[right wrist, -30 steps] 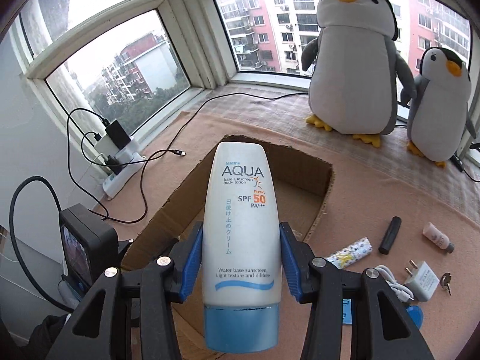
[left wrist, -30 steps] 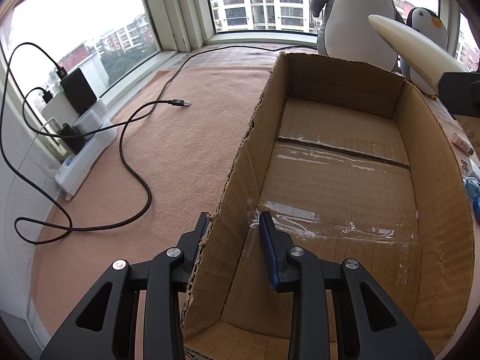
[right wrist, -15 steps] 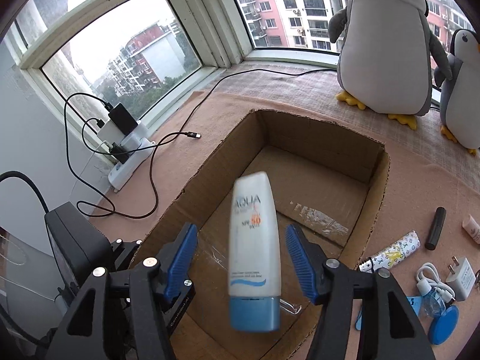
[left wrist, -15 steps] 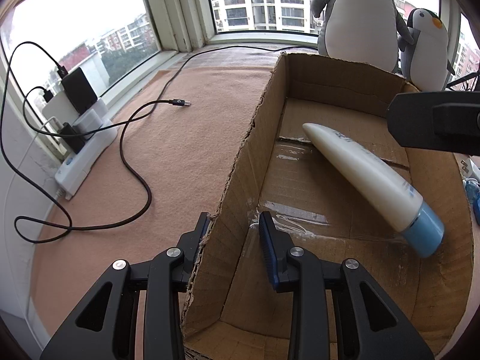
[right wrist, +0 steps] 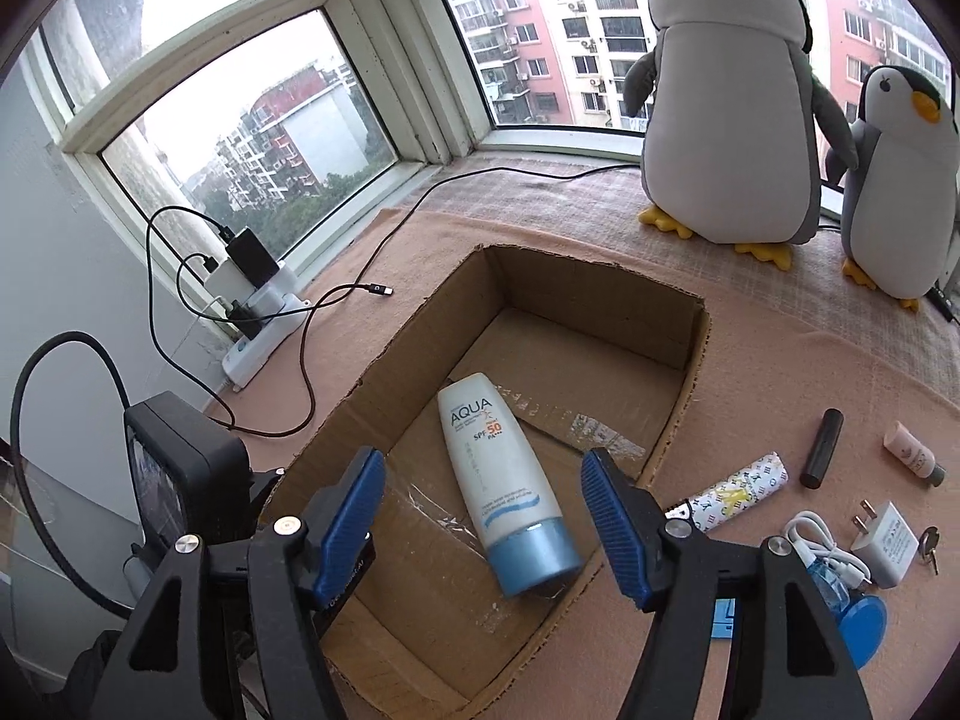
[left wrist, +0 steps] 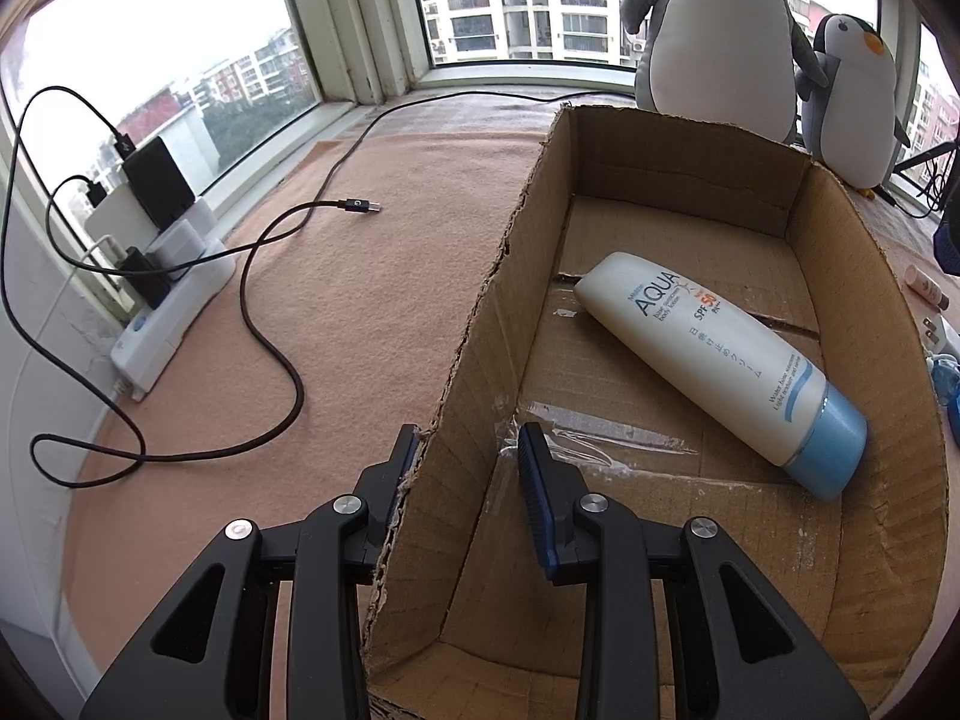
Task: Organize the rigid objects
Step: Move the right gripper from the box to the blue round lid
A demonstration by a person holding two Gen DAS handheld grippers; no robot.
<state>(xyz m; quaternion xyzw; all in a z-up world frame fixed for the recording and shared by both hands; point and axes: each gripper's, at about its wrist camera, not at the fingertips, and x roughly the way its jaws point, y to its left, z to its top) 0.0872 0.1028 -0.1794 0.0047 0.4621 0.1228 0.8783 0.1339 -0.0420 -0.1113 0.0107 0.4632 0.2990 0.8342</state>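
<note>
At six o'clock in the left wrist view, the left gripper [left wrist: 467, 459] straddled the near-left wall of the cardboard box [left wrist: 480, 324], one finger outside and one inside, the jaws set a little apart with no firm clamp to be seen — steadying the box, as I judged it. Low in the right wrist view the right gripper [right wrist: 483, 495] hung above the box with its jaws wide apart and nothing between them. Half a second before, the sunscreen tube [right wrist: 504, 480] had been dropping free between those blue pads; a second before, it had been gripped upright. Now it lay flat on the box floor, blue cap toward the near-right wall at about four o'clock in the left view, label up, its shoulder pointing toward eleven. So the first item was stowed, and the right gripper was free to fetch another. Outside the box, toward three and four o'clock in the right view, waited a patterned tube [right wrist: 735, 489], a black stick [right wrist: 821, 447], a small pink bottle [right wrist: 912, 455], a white charger plug [right wrist: 888, 543] with its coiled cable, and a blue round lid [right wrist: 861, 624] — most of the sorting appeared yet to do. Farther off, at one o'clock, two plush penguins [right wrist: 726, 102] stood by the window.
</note>
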